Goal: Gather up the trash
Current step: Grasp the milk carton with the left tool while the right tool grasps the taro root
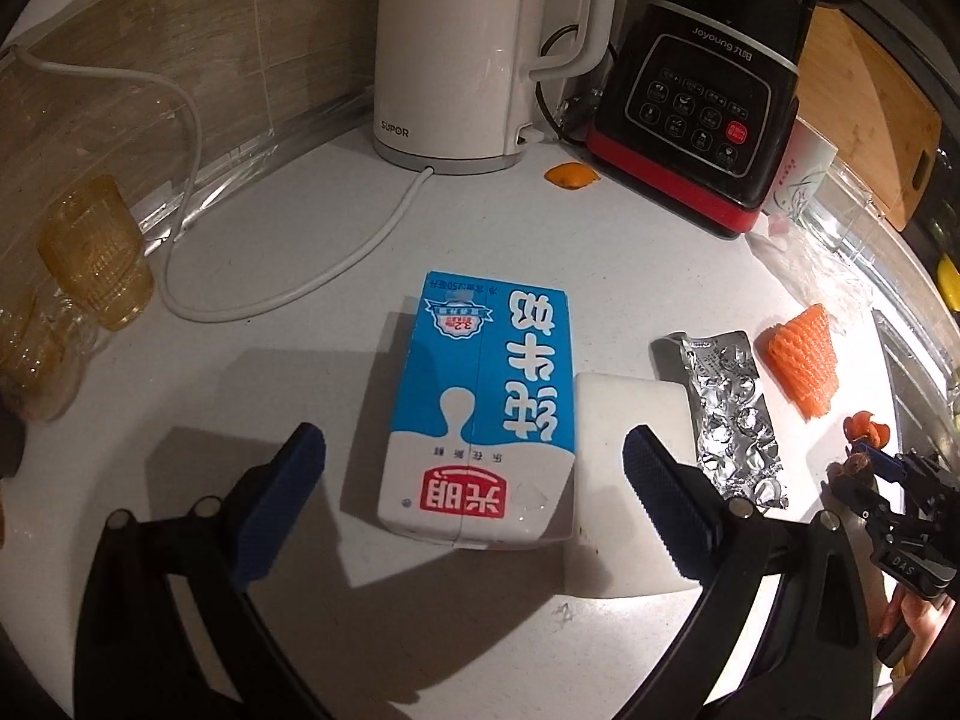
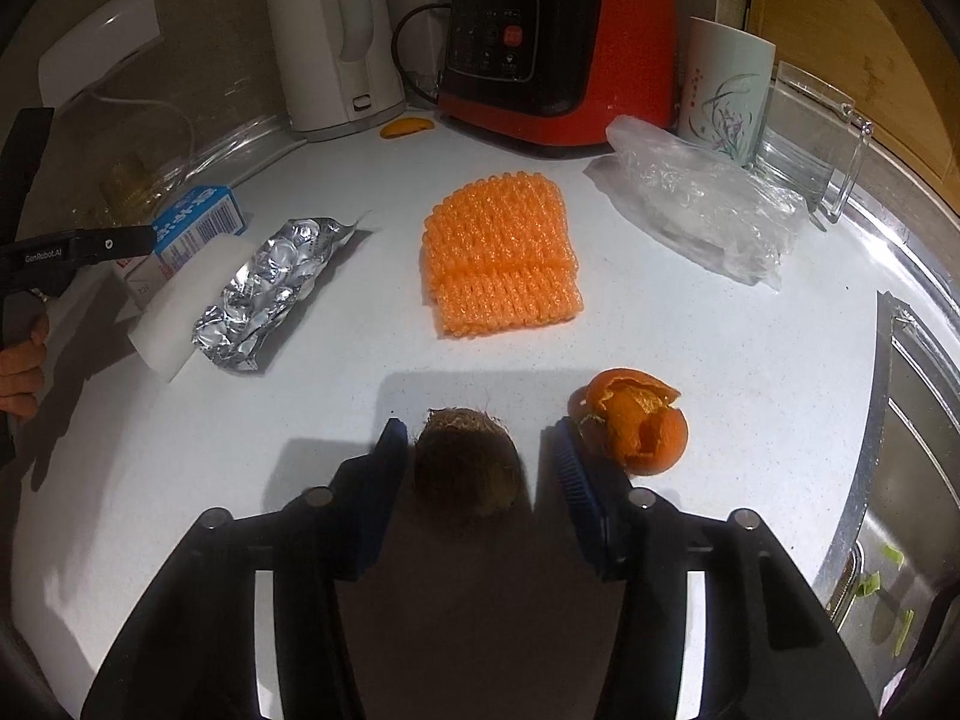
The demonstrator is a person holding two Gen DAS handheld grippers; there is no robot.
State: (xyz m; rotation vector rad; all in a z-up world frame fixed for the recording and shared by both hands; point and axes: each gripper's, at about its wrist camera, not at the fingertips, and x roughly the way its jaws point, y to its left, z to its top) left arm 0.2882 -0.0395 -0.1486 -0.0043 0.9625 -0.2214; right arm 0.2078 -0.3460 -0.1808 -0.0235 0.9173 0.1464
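A blue and white milk carton lies flat on the white counter. My left gripper is open and straddles its near end, pads clear of both sides. Its right finger hangs over a white foam block beside a crumpled foil blister pack. In the right wrist view a brown fuzzy husk sits between the fingers of my right gripper. The left pad is against it and a gap shows at the right pad. An orange peel lies just outside the right finger. An orange foam net and a clear plastic bag lie farther back.
A white kettle with its cable, a black and red blender and a small peel scrap stand along the back. Amber glasses sit at the left. A mug, a glass jug and the sink are at the right.
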